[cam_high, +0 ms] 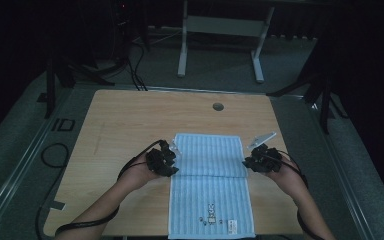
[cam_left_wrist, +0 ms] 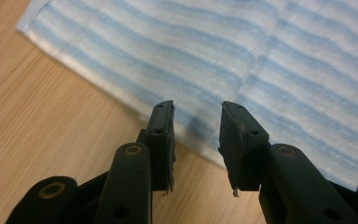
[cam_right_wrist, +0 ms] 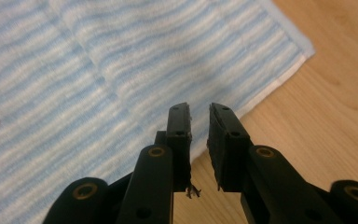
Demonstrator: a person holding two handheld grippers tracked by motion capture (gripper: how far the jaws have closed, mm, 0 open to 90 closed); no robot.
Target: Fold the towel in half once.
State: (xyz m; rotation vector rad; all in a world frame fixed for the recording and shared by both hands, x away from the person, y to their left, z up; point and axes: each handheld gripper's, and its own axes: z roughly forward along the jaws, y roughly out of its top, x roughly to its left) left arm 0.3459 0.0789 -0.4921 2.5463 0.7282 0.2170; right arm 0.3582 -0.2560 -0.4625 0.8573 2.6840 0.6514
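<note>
A light blue striped towel (cam_high: 210, 175) lies flat on the wooden tabletop (cam_high: 125, 125), reaching from about the middle of the tabletop to its near edge. A crease or fold line runs across the towel between the two hands. Near the towel's near end there is a small dark embroidered figure (cam_high: 211, 214) and a white label (cam_high: 232, 226).

The left gripper (cam_high: 172, 152) sits at the towel's left edge, held in the person's left hand (cam_high: 142, 175). In the left gripper view its jaws are spread with a clear gap between them, hovering over the white-hemmed edge of the towel where it meets the wood; nothing is between them.

The right gripper (cam_high: 252, 159) is at the towel's right edge, held in the right hand (cam_high: 285, 176), with a grey plate (cam_high: 261, 139) on top. In the right gripper view its jaws stand slightly apart, with a narrower gap, over the towel's edge near a corner, and hold nothing.

A round hole (cam_high: 218, 106) sits in the far part of the tabletop.
</note>
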